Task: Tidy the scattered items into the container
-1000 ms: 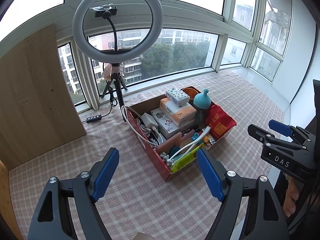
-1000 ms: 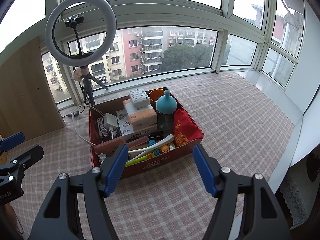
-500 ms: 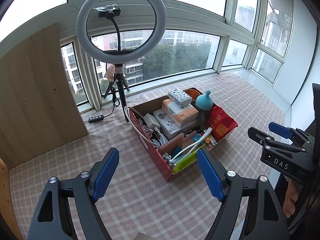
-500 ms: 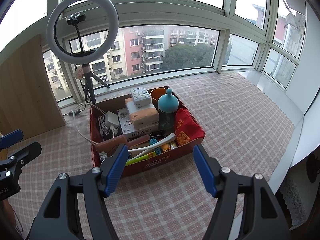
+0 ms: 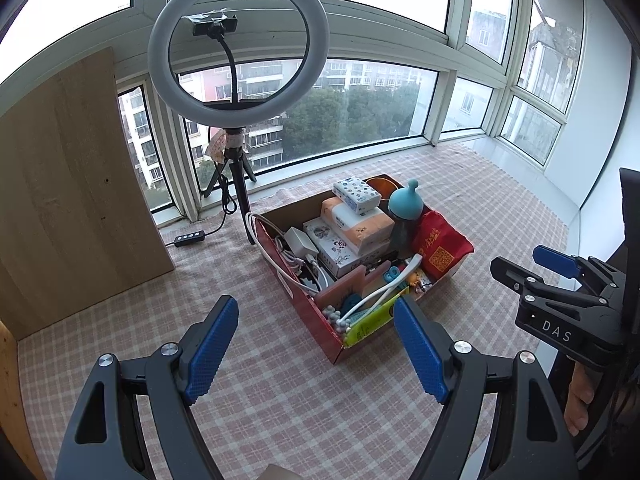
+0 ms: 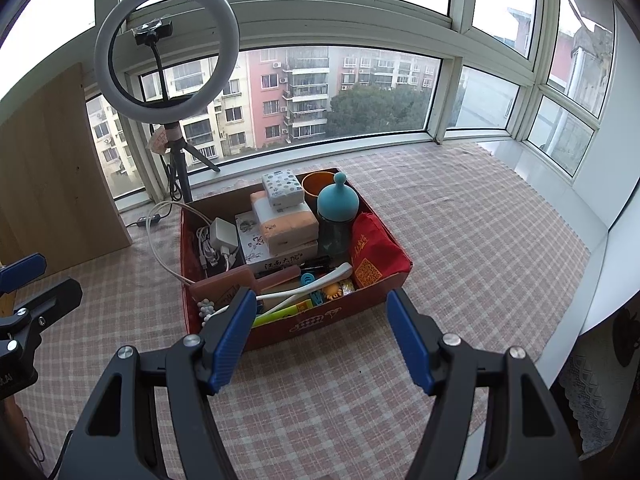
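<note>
The task is judged essentially done: the red box (image 6: 304, 322) is seen packed with tissue packs (image 6: 286, 224), a teal bottle (image 6: 337, 216) and cables, and nothing loose is seen on the checked cloth (image 6: 460, 248). The left gripper (image 5: 316, 344) and right gripper (image 6: 322, 330) are spread and empty, the box lying at twelve o'clock beyond the right's fingers, one o'clock from the left's

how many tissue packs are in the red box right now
3 visible. A dotted blue-and-white pack lies on top of an orange-and-white pack, and a floral one sits left of that stack. Others may be hidden underneath.
</note>
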Demonstrator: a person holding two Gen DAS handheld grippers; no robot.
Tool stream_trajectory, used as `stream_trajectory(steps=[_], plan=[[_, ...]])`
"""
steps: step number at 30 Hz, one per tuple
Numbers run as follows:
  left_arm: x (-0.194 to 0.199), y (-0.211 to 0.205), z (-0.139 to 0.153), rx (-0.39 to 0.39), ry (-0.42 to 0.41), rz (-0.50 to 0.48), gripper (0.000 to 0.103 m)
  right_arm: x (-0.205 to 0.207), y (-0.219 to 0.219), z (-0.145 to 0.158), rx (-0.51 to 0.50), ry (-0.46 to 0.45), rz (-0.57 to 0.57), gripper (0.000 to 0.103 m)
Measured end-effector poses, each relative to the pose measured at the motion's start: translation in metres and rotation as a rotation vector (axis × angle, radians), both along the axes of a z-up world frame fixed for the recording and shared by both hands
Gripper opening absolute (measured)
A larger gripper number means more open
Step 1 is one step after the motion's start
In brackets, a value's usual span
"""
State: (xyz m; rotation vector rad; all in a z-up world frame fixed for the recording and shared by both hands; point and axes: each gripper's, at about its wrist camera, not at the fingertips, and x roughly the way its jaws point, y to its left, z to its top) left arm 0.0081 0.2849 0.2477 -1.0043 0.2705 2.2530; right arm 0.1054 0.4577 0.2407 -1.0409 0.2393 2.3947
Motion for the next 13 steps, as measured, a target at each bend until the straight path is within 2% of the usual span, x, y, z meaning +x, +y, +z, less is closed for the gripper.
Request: stream_trajectory(steps=[13], plan=[[0.0001, -0.0029, 0.0028, 0.006, 0.01, 0.004, 0.078, 0.0014, 0.0, -0.0003, 0.001, -0.001, 0.005, 0.067]])
